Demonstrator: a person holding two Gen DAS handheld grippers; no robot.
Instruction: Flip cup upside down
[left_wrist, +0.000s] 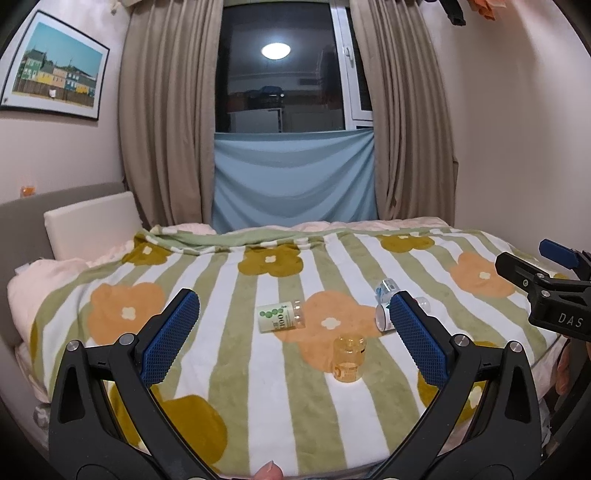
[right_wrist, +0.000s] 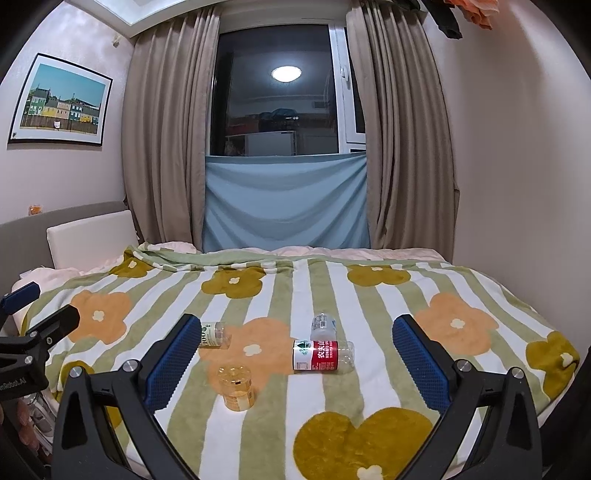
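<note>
A small clear amber cup (left_wrist: 348, 359) stands on the striped flower blanket (left_wrist: 229, 369); which end is up I cannot tell. It also shows in the right wrist view (right_wrist: 236, 388). My left gripper (left_wrist: 293, 338) is open and empty, held above the near edge of the bed, with the cup ahead between its blue pads (left_wrist: 173, 336). My right gripper (right_wrist: 295, 363) is open and empty, with the cup near its left pad (right_wrist: 173, 363). The right gripper also shows at the right edge of the left wrist view (left_wrist: 554, 284).
A green-labelled bottle (left_wrist: 280, 316) lies on its side behind the cup. A red-labelled water bottle (right_wrist: 322, 355) lies to the right, with a smaller clear bottle (right_wrist: 323, 326) behind it. Headboard (left_wrist: 55, 199) at left, curtains and window beyond the bed.
</note>
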